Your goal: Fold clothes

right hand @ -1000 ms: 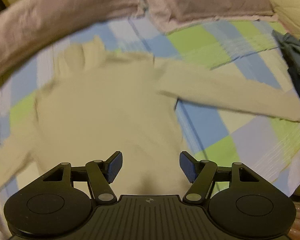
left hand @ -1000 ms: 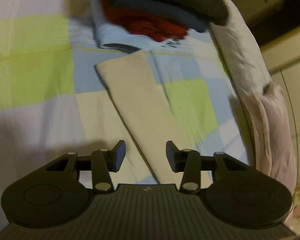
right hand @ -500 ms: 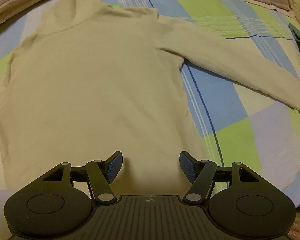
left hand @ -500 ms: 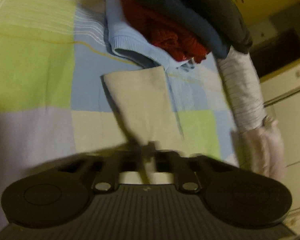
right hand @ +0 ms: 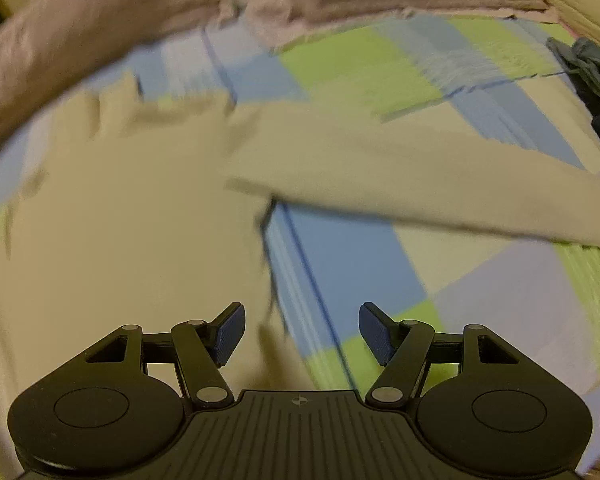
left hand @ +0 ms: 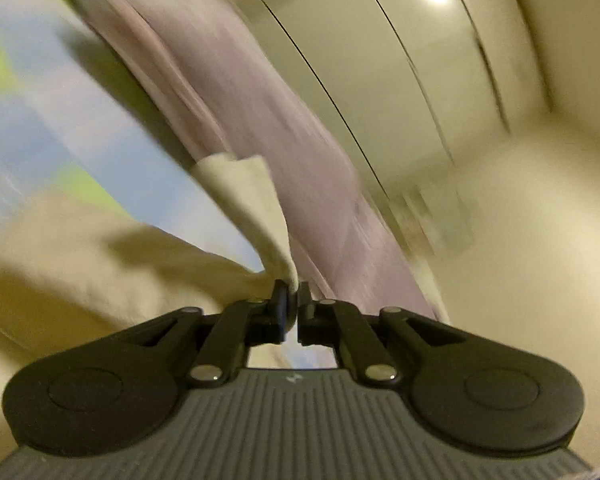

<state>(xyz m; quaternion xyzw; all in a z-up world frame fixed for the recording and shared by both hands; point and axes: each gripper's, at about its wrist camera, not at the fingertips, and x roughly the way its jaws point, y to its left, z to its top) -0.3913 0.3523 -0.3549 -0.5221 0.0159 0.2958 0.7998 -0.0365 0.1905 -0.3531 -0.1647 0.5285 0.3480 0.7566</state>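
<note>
Nowhere in either view is there readable writing, only a small moulded emblem on each ribbed grey tool body, too small to make out. On the bed lies a cream, soft-knit, long-sleeved high-neck sweater [right hand: 132, 232], spread flat over a cotton bedsheet [right hand: 340, 248] checked in blue, lime green, pale lilac and cream with thin darker stripes. From the right wrist view, the sweater's body fills the left half of the scene, and one sleeve [right hand: 420, 184] stretches out to the right across the sheet. The right tool [right hand: 301, 330] hovers above the lower edge of the sweater, its two black fingers with ribbed blue pads [right hand: 230, 334] spread wide apart and touching nothing. A fuzzy, dusty-pink blanket [right hand: 100, 16] is bunched along the far edge of the bed, and a dark grey-blue garment [right hand: 592, 68] sits at the right edge. From the left wrist view, which is heavily blurred, the left tool [left hand: 291, 306] is closed tightly on the cuff end of the sweater's cream sleeve [left hand: 256, 208], with the fabric pinched between its fingertips and lifted clear of the sheet. Beside it runs the pink blanket [left hand: 268, 120], with smooth cream cabinet doors [left hand: 380, 80] beyond.
</note>
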